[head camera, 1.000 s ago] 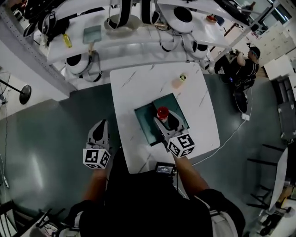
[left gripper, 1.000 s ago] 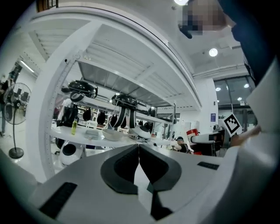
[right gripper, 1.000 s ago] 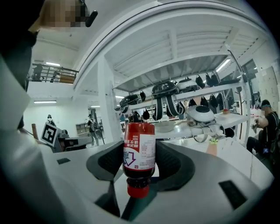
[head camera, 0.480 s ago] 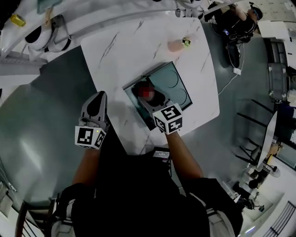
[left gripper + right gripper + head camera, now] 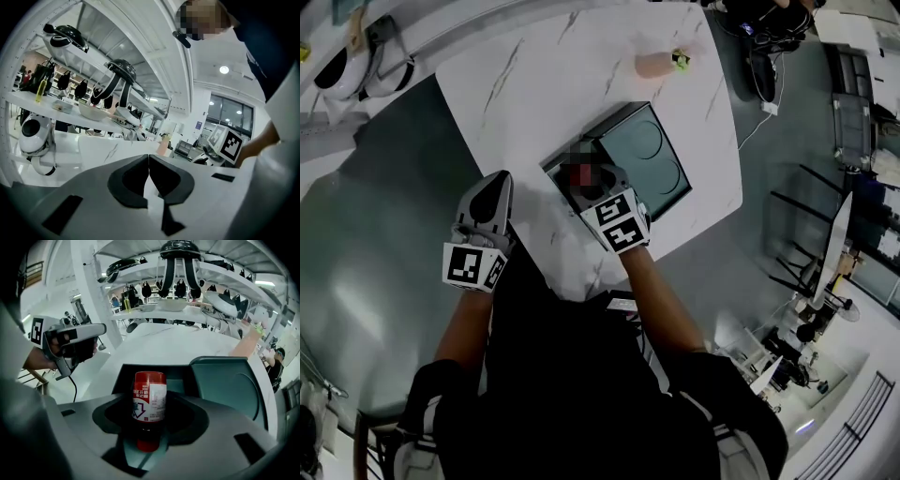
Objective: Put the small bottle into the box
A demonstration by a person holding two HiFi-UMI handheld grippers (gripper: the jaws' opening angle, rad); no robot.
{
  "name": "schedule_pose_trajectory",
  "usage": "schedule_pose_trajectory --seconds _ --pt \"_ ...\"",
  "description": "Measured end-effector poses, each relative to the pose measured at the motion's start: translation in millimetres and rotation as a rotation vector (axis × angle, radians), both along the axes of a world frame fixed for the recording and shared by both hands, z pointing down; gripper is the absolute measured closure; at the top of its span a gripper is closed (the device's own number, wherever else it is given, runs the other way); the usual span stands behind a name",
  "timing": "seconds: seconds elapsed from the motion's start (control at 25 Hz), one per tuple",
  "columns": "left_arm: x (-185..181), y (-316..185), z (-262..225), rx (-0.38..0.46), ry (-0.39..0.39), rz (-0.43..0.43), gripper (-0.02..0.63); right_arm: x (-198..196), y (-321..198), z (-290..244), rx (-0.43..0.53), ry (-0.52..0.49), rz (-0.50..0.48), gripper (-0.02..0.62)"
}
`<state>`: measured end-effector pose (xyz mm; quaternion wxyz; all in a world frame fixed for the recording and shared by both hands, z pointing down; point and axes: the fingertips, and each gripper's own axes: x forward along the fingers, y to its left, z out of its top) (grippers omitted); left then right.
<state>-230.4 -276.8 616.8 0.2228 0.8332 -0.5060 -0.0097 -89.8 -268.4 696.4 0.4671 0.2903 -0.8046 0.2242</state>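
Observation:
A small red bottle [image 5: 150, 401] with a white label hangs cap down, and my right gripper [image 5: 149, 423] is shut on it. It hangs over the open dark teal box [image 5: 123, 376], whose lid [image 5: 229, 380] lies open to the right. Whether the cap touches the box floor cannot be told. In the head view the bottle [image 5: 581, 174] is at the box's [image 5: 617, 127] left end, just ahead of my right gripper [image 5: 598, 192]. My left gripper [image 5: 495, 192] is shut and empty at the table's left edge, with its jaws [image 5: 149, 176] pressed together.
A pink bottle with a green cap [image 5: 661, 64] lies near the far edge of the white marble table [image 5: 534, 84]. Shelves with helmets and gear stand beyond the table [image 5: 178, 310]. A person [image 5: 759, 14] sits at the far right.
The head view has swung round. My right gripper kept the bottle and now holds it at the box's left end. The left gripper has come closer to the table edge.

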Motion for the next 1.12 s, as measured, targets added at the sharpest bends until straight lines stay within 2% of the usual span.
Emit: schedule_pose_trajectory --seconds 0.16,0.44,0.76,0.96,1.12 --pt "-11 -4 3 0.006 -0.002 -0.002 0.589 0 4 13 -0.038 0.03 0.015 0.357" --pt "-24 -3 11 -0.004 -0.005 -0.009 0.589 -1 2 25 -0.042 0.067 0.006 0.357" --pt "-20 0 10 0.005 0.012 -0.001 0.589 -7 -4 29 -0.053 0.079 -0.002 0.354" --pt "-19 3 -1 0.029 0.005 0.002 0.589 -8 -4 29 -0.058 0.065 -0.009 0.351" --pt "-15 8 -20 0.061 -0.004 0.02 0.589 -2 -8 5 -0.017 0.022 0.015 0.337"
